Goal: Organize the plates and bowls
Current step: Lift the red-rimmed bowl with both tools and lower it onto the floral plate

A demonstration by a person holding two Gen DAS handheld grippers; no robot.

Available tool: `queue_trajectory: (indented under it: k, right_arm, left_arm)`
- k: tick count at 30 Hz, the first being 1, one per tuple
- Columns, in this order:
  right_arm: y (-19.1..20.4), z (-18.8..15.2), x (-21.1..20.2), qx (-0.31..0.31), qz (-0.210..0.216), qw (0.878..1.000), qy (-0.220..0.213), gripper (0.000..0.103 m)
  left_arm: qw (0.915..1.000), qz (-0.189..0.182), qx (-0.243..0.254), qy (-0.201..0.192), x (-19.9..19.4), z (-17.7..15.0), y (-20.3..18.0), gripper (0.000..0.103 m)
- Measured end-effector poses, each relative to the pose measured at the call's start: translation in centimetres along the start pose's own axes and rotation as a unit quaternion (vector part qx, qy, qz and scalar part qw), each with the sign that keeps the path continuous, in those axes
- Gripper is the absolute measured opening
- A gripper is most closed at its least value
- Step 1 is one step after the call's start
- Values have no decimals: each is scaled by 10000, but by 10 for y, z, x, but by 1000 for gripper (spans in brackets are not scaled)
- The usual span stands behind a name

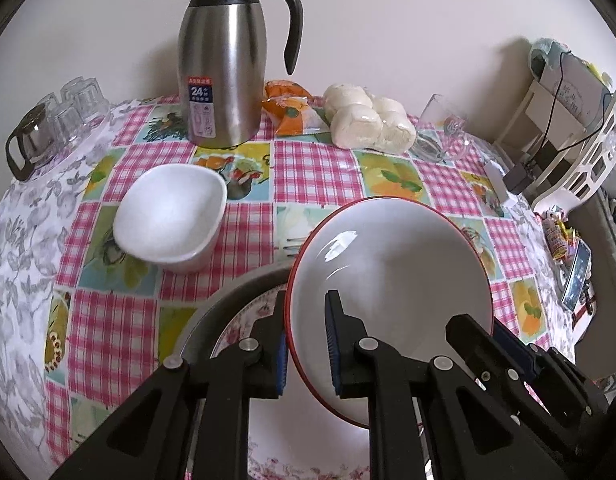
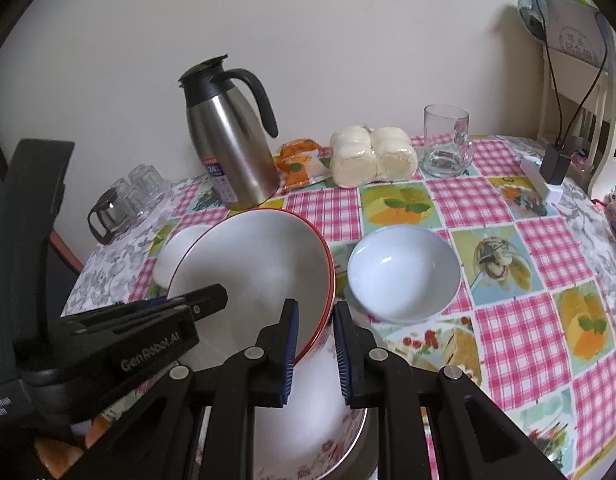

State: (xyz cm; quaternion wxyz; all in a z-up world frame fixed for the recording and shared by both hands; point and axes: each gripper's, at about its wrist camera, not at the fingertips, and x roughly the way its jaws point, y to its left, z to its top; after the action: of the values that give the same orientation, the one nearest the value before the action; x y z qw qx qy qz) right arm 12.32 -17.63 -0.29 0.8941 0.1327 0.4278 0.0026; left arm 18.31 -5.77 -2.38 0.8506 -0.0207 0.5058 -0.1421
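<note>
A white bowl with a red rim (image 1: pixel 388 280) (image 2: pixel 259 264) hangs tilted over a floral plate (image 1: pixel 263 312) (image 2: pixel 320 420), which lies on a grey metal dish (image 1: pixel 227 292). My left gripper (image 1: pixel 308 344) is shut on the bowl's near-left rim. On the bowl's other side my right gripper (image 2: pixel 316 350) is shut on the rim too, and it shows in the left wrist view as black fingers (image 1: pixel 468 332). A white squarish bowl (image 1: pixel 169 216) (image 2: pixel 179 248) stands behind to the left. A pale round bowl (image 2: pixel 404 272) sits on the cloth to the right.
A steel thermos jug (image 1: pixel 223 80) (image 2: pixel 231 148), an orange packet (image 2: pixel 303 164) and a bag of white buns (image 1: pixel 368 120) (image 2: pixel 372 156) stand along the wall. A glass mug (image 2: pixel 448 140) is at the back right, upturned glasses (image 1: pixel 67 112) at the back left, a white chair (image 1: pixel 572 152) beside the table's right edge.
</note>
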Motion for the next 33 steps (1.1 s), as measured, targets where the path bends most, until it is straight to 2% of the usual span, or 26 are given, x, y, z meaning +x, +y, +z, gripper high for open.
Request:
queue_trajectory:
  k: [6,19,33]
  right_arm:
    - [1,-11,0,-27,51,9999,131,19]
    - [10,-25,12,-188,53,9989,430,19]
    - [16,-28,24,-250,17,9979,594,19]
  left_arm:
    - [9999,-60,-75,122,1,-10,6,15]
    - [9987,151,-226,440,12,-21,16,15]
    - [9974,348,-265,580,18,-22,21,16]
